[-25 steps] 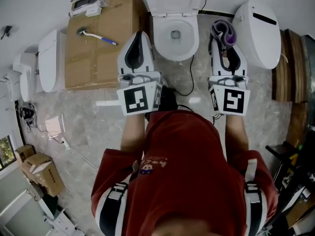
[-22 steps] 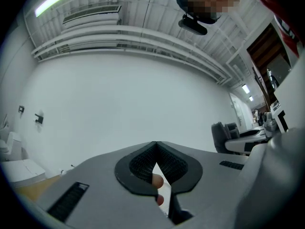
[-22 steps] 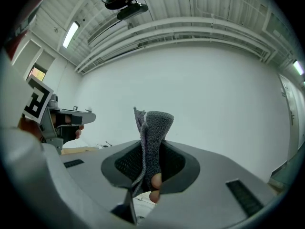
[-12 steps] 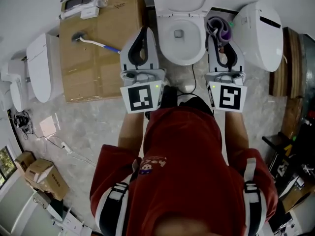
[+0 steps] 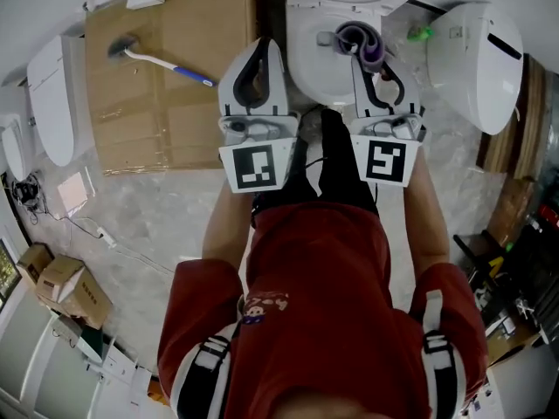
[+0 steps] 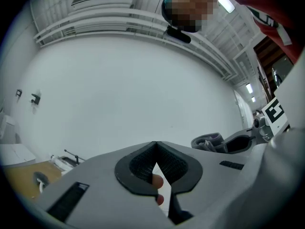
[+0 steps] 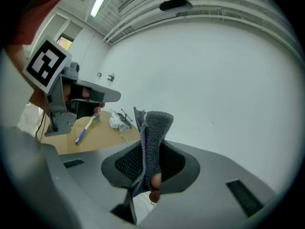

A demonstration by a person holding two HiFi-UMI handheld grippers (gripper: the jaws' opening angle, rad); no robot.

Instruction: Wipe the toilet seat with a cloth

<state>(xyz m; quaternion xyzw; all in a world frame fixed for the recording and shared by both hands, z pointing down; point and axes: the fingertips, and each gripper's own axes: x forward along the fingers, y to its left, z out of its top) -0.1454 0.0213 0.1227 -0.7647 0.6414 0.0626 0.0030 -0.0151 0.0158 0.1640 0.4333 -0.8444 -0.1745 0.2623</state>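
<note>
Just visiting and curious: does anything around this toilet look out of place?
A blue-handled brush lies flat on the cardboard left of the toilet, rather than standing in a holder. No spill or damage shows.

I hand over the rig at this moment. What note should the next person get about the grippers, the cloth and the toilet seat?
Left gripper: shut, empty, just left of the toilet in the head view.
Right gripper: shut on the grey-purple cloth, held over the toilet seat.
Done: cloth is gripped and at the toilet.
Left: wipe the seat. Whether the cloth touches it yet cannot be told.
</note>
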